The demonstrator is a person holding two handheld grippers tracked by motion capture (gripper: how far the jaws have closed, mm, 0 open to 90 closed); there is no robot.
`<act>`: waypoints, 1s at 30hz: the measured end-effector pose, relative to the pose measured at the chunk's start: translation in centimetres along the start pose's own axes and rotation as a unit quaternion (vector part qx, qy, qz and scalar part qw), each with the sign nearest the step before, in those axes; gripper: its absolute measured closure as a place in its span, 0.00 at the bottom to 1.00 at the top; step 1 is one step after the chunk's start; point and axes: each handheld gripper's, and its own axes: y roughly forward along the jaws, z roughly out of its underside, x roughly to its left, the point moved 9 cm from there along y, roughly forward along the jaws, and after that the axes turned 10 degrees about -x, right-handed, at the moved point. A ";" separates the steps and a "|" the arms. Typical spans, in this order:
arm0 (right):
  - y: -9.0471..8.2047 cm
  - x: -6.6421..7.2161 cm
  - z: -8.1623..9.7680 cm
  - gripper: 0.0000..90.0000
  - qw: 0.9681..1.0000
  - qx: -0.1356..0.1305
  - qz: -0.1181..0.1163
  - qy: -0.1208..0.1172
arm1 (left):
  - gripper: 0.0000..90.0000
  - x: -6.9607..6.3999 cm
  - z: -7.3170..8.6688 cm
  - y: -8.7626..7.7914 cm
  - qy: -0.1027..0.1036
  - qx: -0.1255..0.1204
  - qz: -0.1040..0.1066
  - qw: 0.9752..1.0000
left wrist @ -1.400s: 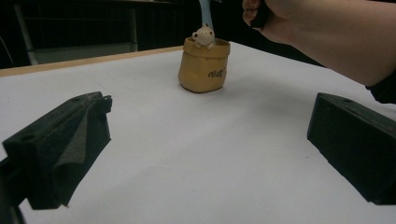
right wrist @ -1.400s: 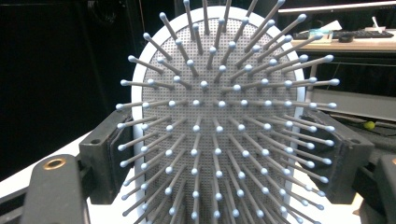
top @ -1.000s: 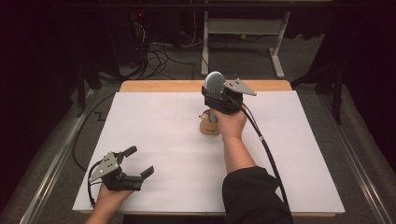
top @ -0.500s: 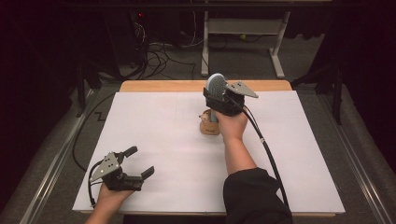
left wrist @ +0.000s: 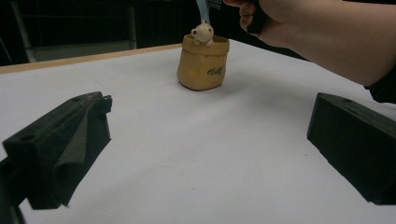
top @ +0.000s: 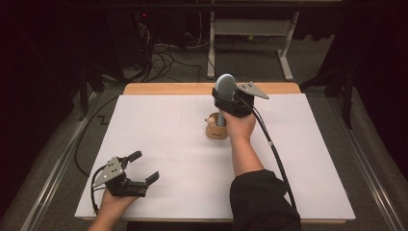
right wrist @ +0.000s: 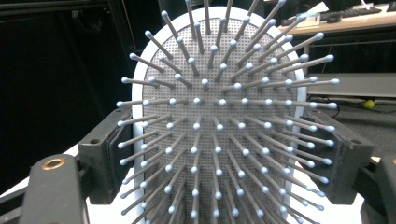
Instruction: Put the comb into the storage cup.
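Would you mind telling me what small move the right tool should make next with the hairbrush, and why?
Probably ease the hairbrush straight down until it settles, then open. The right tool grips its head upright, and the handle already reaches into the tan holder beside the small bear figure. The left tool rests open, well away.

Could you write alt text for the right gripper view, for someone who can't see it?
A pale blue hairbrush faces the camera, bristles pointing at the viewer, its head clamped between the two black jaws of the right claw. Behind it is a dark room.
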 end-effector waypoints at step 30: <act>1.5 -1.5 0.3 0.22 1.000 0.009 0.018 0.009 | 0.01 0.1 0.0 0.0 -0.004 -0.004 -0.004 1.000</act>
